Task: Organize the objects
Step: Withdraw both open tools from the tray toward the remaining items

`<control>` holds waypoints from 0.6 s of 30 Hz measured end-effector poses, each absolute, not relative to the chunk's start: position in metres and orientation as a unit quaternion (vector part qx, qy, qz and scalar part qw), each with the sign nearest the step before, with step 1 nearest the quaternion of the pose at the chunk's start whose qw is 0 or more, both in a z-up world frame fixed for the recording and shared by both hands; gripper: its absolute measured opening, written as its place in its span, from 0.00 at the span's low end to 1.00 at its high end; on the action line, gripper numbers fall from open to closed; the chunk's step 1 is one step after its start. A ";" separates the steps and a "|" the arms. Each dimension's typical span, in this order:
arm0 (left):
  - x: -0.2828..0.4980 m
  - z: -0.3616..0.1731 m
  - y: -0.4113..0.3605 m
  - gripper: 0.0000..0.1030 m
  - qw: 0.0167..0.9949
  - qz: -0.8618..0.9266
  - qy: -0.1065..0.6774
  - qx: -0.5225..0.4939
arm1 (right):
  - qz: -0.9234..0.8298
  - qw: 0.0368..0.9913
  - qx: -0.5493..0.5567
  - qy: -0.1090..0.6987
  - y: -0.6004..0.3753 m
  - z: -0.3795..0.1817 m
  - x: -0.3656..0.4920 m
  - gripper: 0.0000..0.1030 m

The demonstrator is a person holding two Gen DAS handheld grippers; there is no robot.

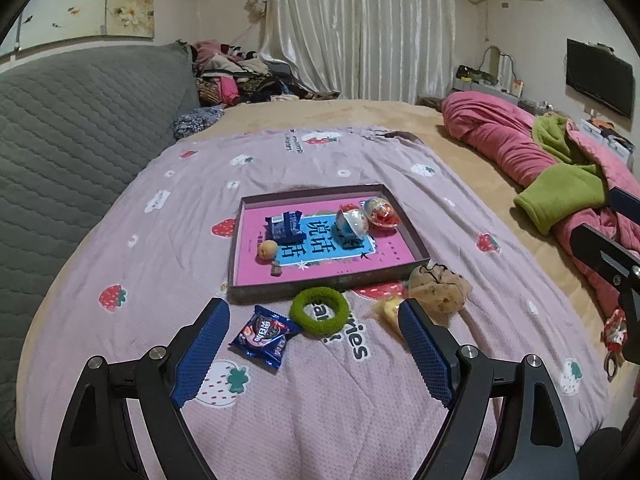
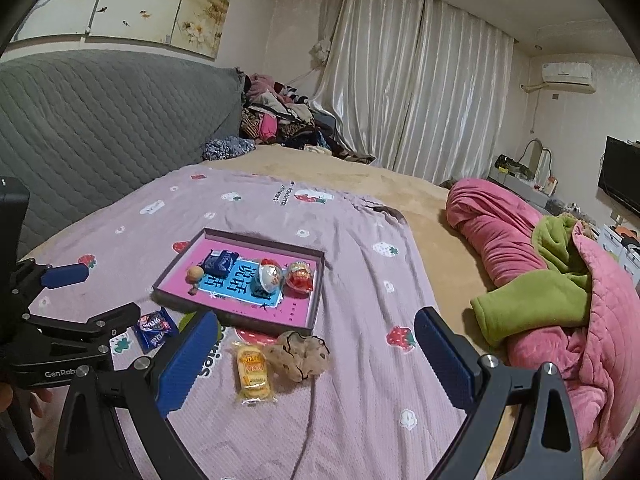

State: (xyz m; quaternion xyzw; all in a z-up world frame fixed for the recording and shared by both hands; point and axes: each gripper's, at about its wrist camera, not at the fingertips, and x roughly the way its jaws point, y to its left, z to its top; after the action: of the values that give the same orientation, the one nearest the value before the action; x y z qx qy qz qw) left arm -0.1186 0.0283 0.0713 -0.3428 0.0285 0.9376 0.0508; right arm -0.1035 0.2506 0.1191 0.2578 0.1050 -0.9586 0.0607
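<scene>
The shallow dark-rimmed cardboard tray with a pink printed floor (image 1: 236, 276) sits on the lilac strawberry-print blanket (image 1: 320, 400) spread over the bed, and it already holds a dark blue biscuit packet (image 1: 285, 226), a small tan ball charm (image 1: 267, 249) and two clear-domed toy capsules (image 1: 351, 222).

Still loose on the blanket, just outside the tray's near rim, lie a glossy blue-and-pink snack sachet (image 1: 265, 336), a fuzzy green hair ring (image 1: 319, 311), a yellow wrapped cake (image 2: 253, 371) and a beige speckled fabric scrunchie (image 2: 298, 354).

The left tongs (image 1: 312, 352) stand wide and empty, with the sachet and green ring lying between and ahead of their blue pads. The right tongs (image 2: 316, 364) are likewise wide and hold nothing, with the yellow cake and scrunchie lying ahead between their pads.

The risks, as I judge them:
- The blanket is soft, so a pad pressed down beside the flat sachet could pinch cloth along with it and drag the tray.
- Sachet and ring lie close, so a wide closure might catch both.
- Cake and scrunchie touch; lifting one may tumble the other.
- The crinkly wrappers could slip from the pads.
- The two tools work side by side near the tray's front rim and could knock each other.
</scene>
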 end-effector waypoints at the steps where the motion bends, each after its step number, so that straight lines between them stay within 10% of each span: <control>1: -0.118 0.071 0.029 0.85 0.051 0.938 0.029 -0.343 | -0.958 0.062 0.258 0.105 0.251 0.118 -0.103 0.97; 18: -0.115 0.052 0.036 0.85 0.055 0.931 0.032 -0.359 | -0.949 0.058 0.288 0.111 0.256 0.092 -0.105 0.97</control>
State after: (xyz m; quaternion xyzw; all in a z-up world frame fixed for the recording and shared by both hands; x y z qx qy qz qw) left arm -0.1146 0.0364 0.0517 -0.3593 0.0321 0.9311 0.0550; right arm -0.1051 0.2561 0.0921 0.2881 0.1111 -0.9493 0.0584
